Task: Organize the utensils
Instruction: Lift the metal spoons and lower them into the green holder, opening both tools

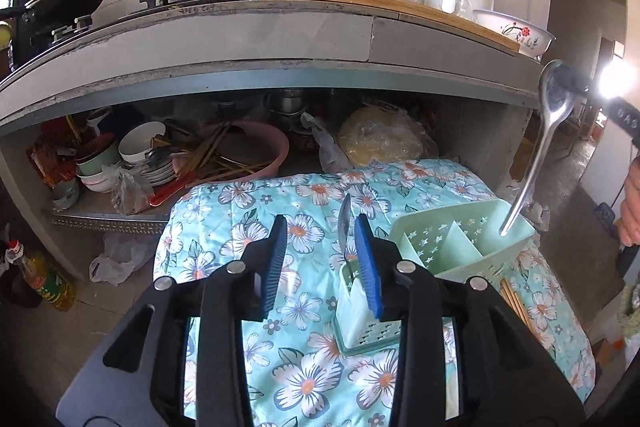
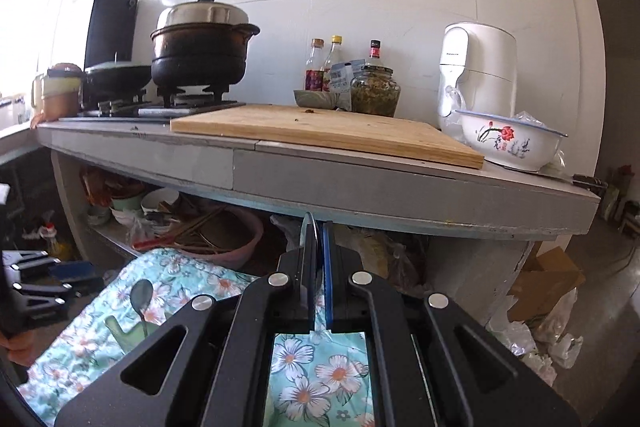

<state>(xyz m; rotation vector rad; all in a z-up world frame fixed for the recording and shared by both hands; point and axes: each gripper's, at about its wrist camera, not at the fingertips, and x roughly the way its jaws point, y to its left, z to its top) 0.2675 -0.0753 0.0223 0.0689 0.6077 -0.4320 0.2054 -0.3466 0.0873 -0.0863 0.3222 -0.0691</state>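
A mint-green utensil caddy [image 1: 460,247] with dividers stands on the floral cloth [image 1: 312,367]. My left gripper [image 1: 320,259] is open and empty, just left of the caddy; a spoon [image 1: 344,227] stands in the caddy's near compartment beside its right finger. My right gripper [image 2: 316,259] is shut on a metal spoon [image 1: 536,151], gripped at the bowl end. The spoon hangs handle-down with its tip in the caddy's far right compartment. In the right wrist view only the spoon's edge [image 2: 307,227] shows between the fingers. Wooden chopsticks [image 1: 516,303] lie beside the caddy.
A grey counter [image 2: 360,175] runs overhead with a cutting board [image 2: 320,131], black pot [image 2: 200,55], bottles, a jar and a flowered bowl [image 2: 508,143]. The shelf below holds bowls, a pink basin [image 1: 248,155] with chopsticks, and bags. Cardboard and plastic bags [image 2: 544,291] lie at the right.
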